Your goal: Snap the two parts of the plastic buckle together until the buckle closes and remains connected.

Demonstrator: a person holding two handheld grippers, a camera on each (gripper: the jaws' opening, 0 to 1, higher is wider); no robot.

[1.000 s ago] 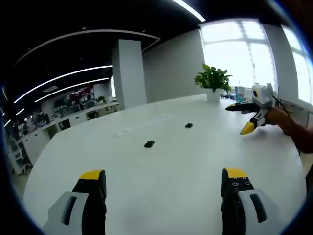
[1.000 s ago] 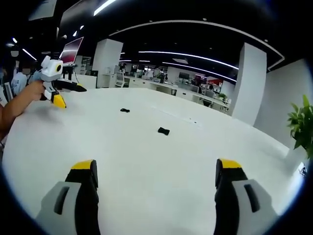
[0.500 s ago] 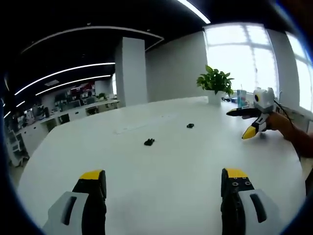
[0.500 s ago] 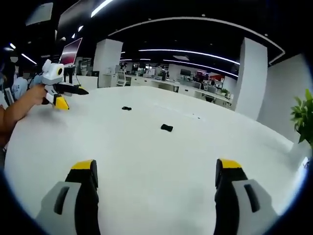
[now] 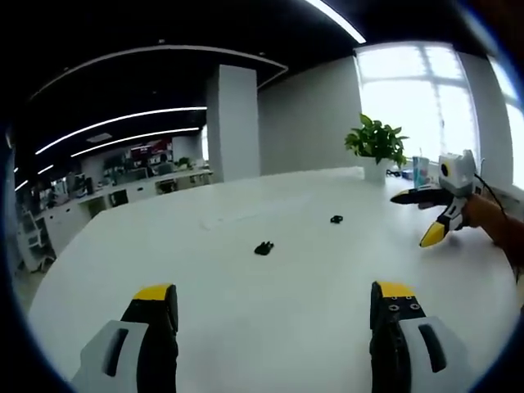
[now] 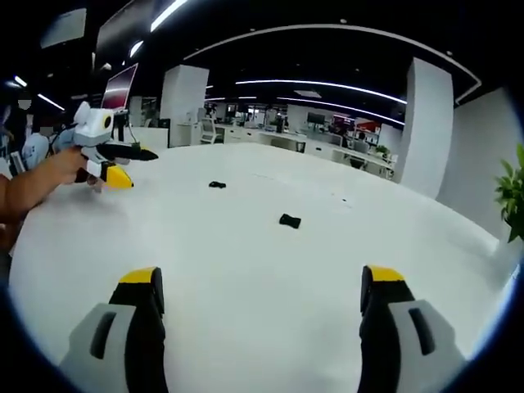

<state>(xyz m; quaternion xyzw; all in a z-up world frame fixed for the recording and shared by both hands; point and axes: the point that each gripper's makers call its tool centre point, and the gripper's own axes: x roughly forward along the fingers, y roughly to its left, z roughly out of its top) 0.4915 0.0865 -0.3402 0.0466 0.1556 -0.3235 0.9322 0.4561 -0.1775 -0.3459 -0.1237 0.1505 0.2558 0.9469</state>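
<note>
Approach step: left tool [image 5: 273, 327] and right tool [image 6: 255, 327], both spread and empty, face two separate buckle halves [image 5: 264, 247] [image 5: 336, 219] ahead on the surface [image 5: 270, 286]; next, grasp one each.

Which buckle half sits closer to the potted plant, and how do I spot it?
Start at the potted plant at the far edge of the white table in the left gripper view. The far buckle half is the small black piece nearest it; the near buckle half lies apart, closer to the camera and leftward.

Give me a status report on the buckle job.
Left tool and right tool open, empty, above the white table. Buckle halves lie apart, unjoined. Nothing between tools and parts.
</note>
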